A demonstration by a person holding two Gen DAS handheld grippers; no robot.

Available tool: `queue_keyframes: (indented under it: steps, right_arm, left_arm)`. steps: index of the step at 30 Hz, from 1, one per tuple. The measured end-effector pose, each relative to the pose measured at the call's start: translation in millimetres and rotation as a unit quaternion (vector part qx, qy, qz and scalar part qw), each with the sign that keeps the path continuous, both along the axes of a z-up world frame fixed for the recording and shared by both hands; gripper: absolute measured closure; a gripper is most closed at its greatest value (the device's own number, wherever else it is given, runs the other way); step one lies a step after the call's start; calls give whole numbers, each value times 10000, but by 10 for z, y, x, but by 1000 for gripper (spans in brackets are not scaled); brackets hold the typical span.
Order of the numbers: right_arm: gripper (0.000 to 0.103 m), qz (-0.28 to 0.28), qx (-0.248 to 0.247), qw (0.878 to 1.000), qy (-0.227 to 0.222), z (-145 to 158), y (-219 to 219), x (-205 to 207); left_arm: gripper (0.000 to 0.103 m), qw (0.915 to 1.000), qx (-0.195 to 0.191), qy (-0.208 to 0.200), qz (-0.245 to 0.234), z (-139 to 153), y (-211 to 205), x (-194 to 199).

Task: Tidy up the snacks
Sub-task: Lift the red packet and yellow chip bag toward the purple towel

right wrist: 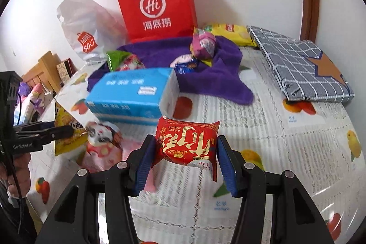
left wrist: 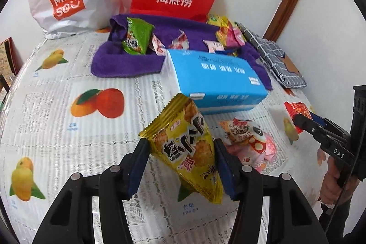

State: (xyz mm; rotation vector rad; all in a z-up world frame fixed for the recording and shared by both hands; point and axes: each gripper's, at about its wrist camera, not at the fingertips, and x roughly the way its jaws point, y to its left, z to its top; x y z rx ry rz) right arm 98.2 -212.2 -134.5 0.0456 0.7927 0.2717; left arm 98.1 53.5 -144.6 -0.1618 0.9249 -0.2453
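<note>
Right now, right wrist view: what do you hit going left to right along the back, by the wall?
White Miniso bag → red paper bag → yellow chip bag → grey checked folded cloth. The purple towel spans the middle in front of them, so it is left out of the order.

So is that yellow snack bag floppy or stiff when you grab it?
Probably crinkly and floppy: the yellow snack bag bends between the left hand-held gripper pads. It looks puffy, so likely light. Its shiny wrapper may be slippery.
</note>
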Motion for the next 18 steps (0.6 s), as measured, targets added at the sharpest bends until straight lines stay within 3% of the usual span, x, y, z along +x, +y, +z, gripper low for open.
queue_keyframes:
  steps: [18]
  right_arm:
    - [49, 27, 169, 9996, -214, 524, 291, 312]
  left_arm:
    - [48, 9998, 25, -187, -1, 468, 110, 122]
